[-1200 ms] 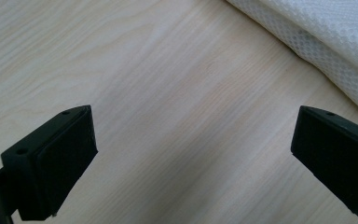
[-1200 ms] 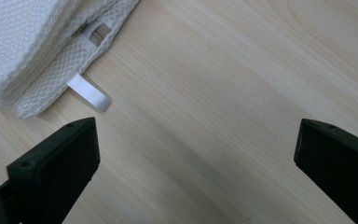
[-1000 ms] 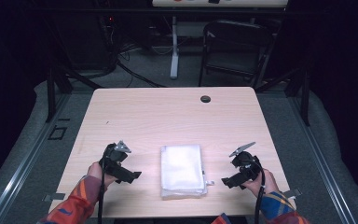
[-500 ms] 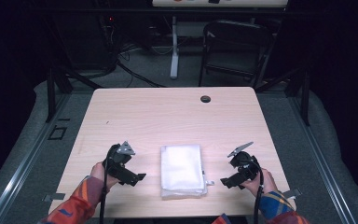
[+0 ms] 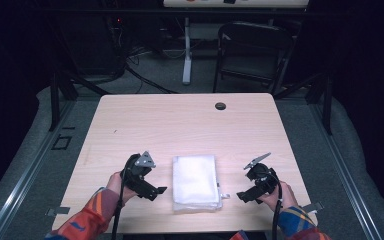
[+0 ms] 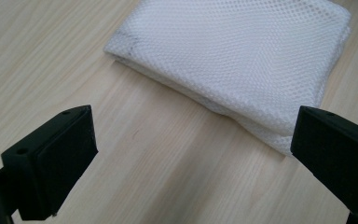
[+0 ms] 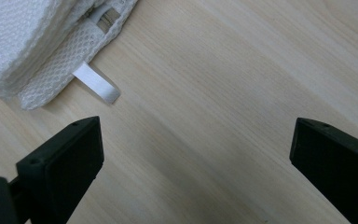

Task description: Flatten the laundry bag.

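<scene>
A pale wooden counter (image 5: 180, 125) fills the middle of the high view, with a dark floor around it and a small round cable hole (image 5: 220, 106) near its far edge. Close to the near edge, about midway between the left and right edges, lies a folded white mesh laundry bag (image 5: 196, 182). It is a flat rectangle whose long axis runs from the near edge toward the far edge.

The person's two hands come in from the near edge, one on each side of the bag. The left gripper (image 5: 152, 191) rests just beside the bag's left long side, tips pointing toward it. Its jaws stand wide apart and hold nothing. In the left gripper view the bag (image 6: 242, 60) lies ahead and to the right of the gap between the jaws, and its near corner reaches the right jaw.

The right gripper (image 5: 245, 195) sits near the bag's right long side, a little farther off than the left one. Its jaws are also spread wide and empty. In the right gripper view the bag's corner (image 7: 37, 42) lies ahead at upper left, with bare wood between the jaws.

A small white fabric tab (image 7: 96, 83) sticks out from that corner toward the right gripper, and the zipper end (image 7: 103, 16) shows just above it. The left gripper looks the better placed to take hold first.
</scene>
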### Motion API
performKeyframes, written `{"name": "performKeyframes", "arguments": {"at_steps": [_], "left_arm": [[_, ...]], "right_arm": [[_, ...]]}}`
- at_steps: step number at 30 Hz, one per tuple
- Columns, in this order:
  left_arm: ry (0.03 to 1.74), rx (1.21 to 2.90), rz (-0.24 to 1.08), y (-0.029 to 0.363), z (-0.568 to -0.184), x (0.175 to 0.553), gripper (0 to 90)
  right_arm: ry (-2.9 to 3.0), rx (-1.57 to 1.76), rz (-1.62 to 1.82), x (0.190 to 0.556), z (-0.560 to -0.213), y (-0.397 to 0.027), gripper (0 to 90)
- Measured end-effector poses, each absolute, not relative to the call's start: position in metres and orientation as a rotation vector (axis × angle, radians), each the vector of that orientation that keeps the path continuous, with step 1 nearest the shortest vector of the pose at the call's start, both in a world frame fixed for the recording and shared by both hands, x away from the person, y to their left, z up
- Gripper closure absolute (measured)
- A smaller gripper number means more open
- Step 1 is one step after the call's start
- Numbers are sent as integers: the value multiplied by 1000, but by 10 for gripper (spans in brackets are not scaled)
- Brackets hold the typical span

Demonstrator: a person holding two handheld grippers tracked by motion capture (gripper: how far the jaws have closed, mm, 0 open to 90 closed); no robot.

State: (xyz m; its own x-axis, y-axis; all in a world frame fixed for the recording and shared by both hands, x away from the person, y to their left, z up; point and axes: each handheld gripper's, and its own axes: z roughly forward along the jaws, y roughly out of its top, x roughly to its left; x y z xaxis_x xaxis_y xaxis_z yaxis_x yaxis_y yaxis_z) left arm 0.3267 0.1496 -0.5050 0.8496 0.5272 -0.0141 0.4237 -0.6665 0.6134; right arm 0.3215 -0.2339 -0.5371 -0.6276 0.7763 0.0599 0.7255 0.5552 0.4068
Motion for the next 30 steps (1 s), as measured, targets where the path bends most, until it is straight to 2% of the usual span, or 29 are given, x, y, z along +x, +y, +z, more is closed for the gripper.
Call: {"name": "performKeyframes", "arguments": {"at_steps": [20, 26, 30], "left_arm": [[508, 2423, 155, 110, -507, 322, 8], [459, 2454, 122, 99, -511, 321, 32], [424, 2470, 103, 92, -515, 319, 97]], "right_arm": [[2703, 1300, 627, 324, -537, -233, 32], [2708, 1296, 623, 323, -537, -232, 45], [2708, 1296, 623, 323, -537, -232, 48]]}}
